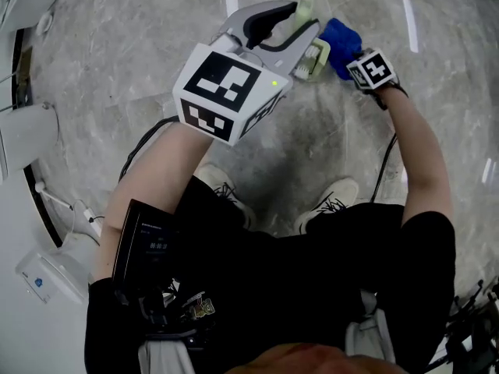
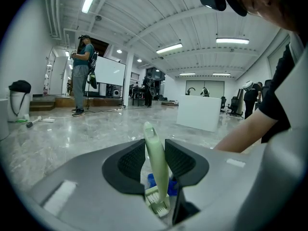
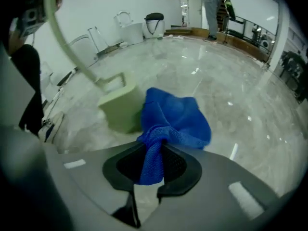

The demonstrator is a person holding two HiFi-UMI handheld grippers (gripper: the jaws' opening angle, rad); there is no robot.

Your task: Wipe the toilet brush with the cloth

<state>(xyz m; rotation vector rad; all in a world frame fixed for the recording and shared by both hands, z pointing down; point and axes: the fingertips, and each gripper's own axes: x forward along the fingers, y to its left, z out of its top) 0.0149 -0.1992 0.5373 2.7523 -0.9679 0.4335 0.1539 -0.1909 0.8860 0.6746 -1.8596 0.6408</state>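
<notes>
Toilet brush [image 1: 315, 56] is being held up off the grey marble floor [image 1: 312, 150], well out in front of the person's shoes [image 1: 337, 199]. Its pale green handle is running between the pads of the left hand-held gripper [image 1: 300, 33]. Looking along that left hand-held gripper [image 2: 156, 159], both jaws are pressing on the handle from either side, so it is clamped on the toilet brush [image 2: 157, 167], with the handle's tip sticking out past the jaw edges and the white-bristled head hanging lower. The right hand-held gripper [image 1: 360, 62] is pointing steeply down just to the right of the brush head, its jaws pinching a bunched fold of the blue cloth [image 1: 340, 44]. From the right hand-held gripper [image 3: 151, 165] the rest of the cloth [image 3: 175, 117] is bulging out beyond the jaws and lying against the right edge of the brush head [image 3: 120, 107], touching it. Bare floor is lying open beneath both tools and on past them. White fixtures [image 1: 23, 131] are crowding only the left edge of the head view, and a black cable [image 1: 139, 148] is looping beside the left forearm. In the left gripper view the floor is stretching away to a standing person [image 2: 83, 76] and a white box [image 2: 199, 112], both well apart from the brush.
</notes>
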